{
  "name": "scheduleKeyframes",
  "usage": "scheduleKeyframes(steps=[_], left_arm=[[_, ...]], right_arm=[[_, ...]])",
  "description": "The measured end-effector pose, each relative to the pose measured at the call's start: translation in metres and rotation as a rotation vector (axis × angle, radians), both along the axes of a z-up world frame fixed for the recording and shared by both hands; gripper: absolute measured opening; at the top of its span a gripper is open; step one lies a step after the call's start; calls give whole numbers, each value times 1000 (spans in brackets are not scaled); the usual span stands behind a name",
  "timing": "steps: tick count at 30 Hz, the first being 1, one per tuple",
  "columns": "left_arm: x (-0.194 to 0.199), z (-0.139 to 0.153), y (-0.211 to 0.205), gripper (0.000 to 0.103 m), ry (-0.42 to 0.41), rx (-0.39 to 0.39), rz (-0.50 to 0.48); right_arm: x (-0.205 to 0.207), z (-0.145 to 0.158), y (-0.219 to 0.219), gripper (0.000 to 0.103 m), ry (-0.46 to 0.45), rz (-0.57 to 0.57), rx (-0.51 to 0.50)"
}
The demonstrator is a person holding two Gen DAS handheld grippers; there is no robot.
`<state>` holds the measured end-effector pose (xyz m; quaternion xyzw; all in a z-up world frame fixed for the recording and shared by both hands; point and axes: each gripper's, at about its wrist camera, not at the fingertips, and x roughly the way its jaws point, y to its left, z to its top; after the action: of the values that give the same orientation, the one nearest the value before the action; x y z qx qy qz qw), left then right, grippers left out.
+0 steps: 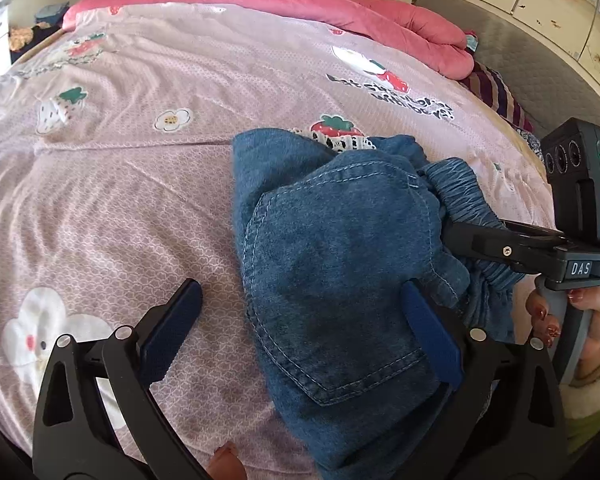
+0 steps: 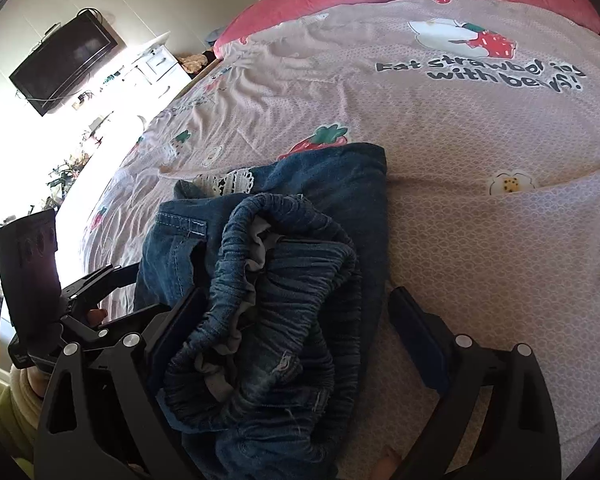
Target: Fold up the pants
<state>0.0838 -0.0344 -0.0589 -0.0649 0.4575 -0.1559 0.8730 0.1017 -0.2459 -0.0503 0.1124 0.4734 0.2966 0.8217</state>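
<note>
Small blue denim pants (image 1: 332, 248) lie bunched and folded on a pink patterned bed sheet (image 1: 140, 184). In the left wrist view a back pocket faces up and the elastic waistband (image 1: 460, 192) is at the right. My left gripper (image 1: 304, 312) is open, its jaws wide apart over the pants' left edge. In the right wrist view the gathered waistband (image 2: 276, 280) sits between the wide-open jaws of my right gripper (image 2: 300, 320). The right gripper also shows in the left wrist view (image 1: 500, 246), reaching in at the waistband. A lace trim (image 2: 228, 182) peeks out at the far side.
A pink quilt (image 1: 300, 4) is piled along the far side of the bed. A striped cloth (image 1: 496, 96) lies by the grey headboard (image 1: 540, 64). A wall television (image 2: 64, 60) and white drawers (image 2: 160, 64) stand beyond the bed's left side.
</note>
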Motion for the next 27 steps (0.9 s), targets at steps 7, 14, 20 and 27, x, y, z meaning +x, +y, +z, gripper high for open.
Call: scheduleKeyframes(steps=[7,14,20,27], left_arm=[[3,-4,3,78,13,-66,-14],[6,-5,1,46,29,-138,-39],[-2,8,1,27,-25,-133,-41],[-1,32,6,22,-95,-122,-43]], right_arm=[[1,-5,-4,75,-4,8,51],[-2,-5,-7,57,-9,0,84],[-15,8,-4,44,-86,-7,65],[-11,36,5,41,-178,5,47]])
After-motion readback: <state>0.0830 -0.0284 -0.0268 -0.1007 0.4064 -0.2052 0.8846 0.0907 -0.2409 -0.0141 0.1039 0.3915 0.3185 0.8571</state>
